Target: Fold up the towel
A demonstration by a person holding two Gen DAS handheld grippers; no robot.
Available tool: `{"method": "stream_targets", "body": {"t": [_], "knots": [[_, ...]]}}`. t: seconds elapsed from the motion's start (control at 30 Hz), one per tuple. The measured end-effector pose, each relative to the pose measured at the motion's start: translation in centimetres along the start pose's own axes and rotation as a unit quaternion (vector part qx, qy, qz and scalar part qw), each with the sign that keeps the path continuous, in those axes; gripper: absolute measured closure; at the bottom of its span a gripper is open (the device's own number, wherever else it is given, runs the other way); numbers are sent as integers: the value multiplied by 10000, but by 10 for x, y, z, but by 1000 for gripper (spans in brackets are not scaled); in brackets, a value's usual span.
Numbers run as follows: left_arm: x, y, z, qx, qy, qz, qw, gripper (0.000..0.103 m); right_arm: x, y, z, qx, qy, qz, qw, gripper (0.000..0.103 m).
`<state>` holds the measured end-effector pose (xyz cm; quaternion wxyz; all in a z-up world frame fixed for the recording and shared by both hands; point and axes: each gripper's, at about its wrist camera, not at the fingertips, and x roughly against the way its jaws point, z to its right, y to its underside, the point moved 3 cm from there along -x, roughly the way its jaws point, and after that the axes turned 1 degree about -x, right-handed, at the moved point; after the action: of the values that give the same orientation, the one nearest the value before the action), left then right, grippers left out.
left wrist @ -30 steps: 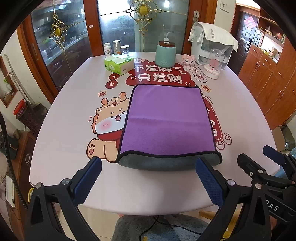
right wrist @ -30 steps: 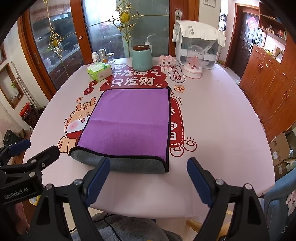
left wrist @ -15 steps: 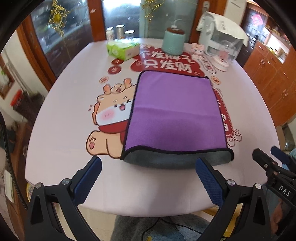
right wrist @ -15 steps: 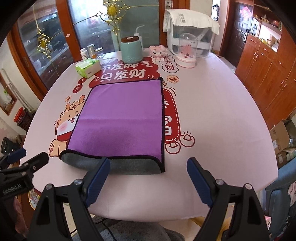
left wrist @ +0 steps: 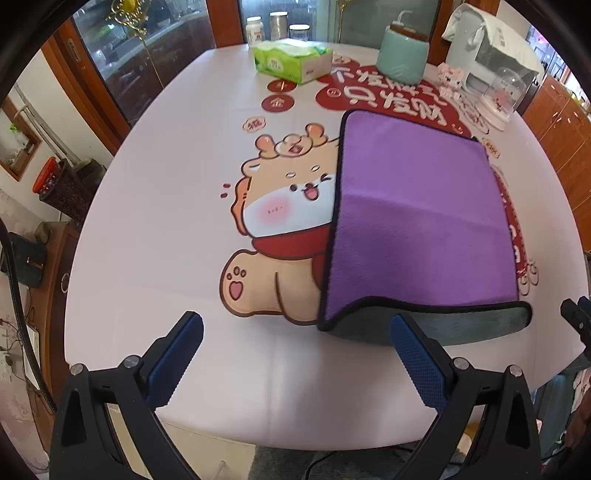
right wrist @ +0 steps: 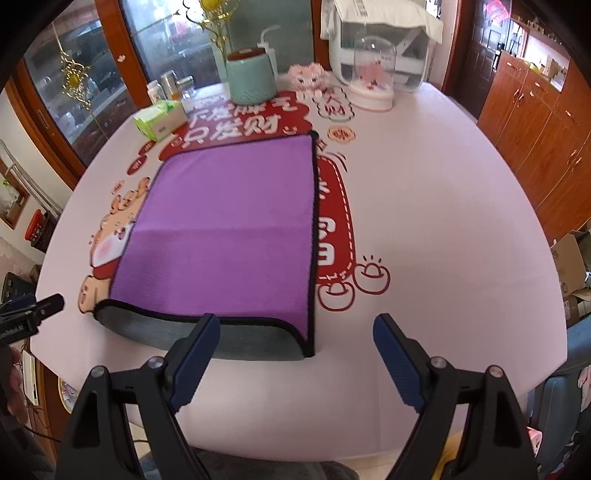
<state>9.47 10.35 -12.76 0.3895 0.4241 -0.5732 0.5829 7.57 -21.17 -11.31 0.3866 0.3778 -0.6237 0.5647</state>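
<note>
A purple towel with a black hem and grey underside lies folded flat on the table; it also shows in the right wrist view. Its near fold shows the grey side. My left gripper is open and empty, just before the towel's near left corner. My right gripper is open and empty, straddling the towel's near right corner from in front. The left gripper's tip shows at the left edge of the right wrist view.
The table has a pink cloth with a cartoon print. At the far side stand a green tissue box, a teal canister, small jars, a white appliance and a glass dome. Wooden cabinets stand right.
Both grippers have moved forward and down toward the towel's near edge. The left has shifted left, the right has shifted right. The towel has not moved.
</note>
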Motion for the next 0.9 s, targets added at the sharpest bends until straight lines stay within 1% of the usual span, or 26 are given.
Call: {"method": "stream_targets", "body": {"t": [0.17, 0.27, 0.37, 0.43, 0.53, 0.6, 0.73, 0.8, 0.83, 0.87, 0.9], "knots": [[-17, 0, -6, -211, 200, -87, 9995, 2, -21, 3, 15, -4, -139, -207, 9997, 18], [-25, 1, -2, -403, 467, -140, 9980, 3, -31, 5, 17, 116, -240, -263, 9993, 18], [-31, 1, 5, -582, 695, -177, 9957, 6, -38, 7, 16, 294, -292, -312, 9987, 22], [-36, 1, 10, -708, 871, -187, 9935, 6, -43, 7, 14, 411, -373, -357, 9978, 25], [-38, 1, 18, -917, 1020, -166, 9904, 8, -49, 9, 12, 532, -514, -405, 9964, 28], [-39, 1, 23, -1077, 1112, -128, 9879, 9, -53, 9, 10, 594, -572, -432, 9957, 32], [-46, 2, 32, -1329, 1289, -182, 9825, 20, -61, 9, 7, 700, -744, -514, 9934, 40], [-52, 2, 34, -1347, 1394, -278, 9806, 25, -64, 10, 5, 744, -828, -541, 9923, 45], [-54, 3, 34, -1341, 1470, -331, 9794, 30, -65, 10, 4, 783, -875, -555, 9915, 47], [-56, 3, 34, -1329, 1531, -372, 9785, 33, -65, 11, 3, 816, -909, -566, 9909, 51], [-58, 3, 34, -1307, 1606, -416, 9775, 34, -66, 11, 2, 857, -935, -576, 9903, 54]]}}
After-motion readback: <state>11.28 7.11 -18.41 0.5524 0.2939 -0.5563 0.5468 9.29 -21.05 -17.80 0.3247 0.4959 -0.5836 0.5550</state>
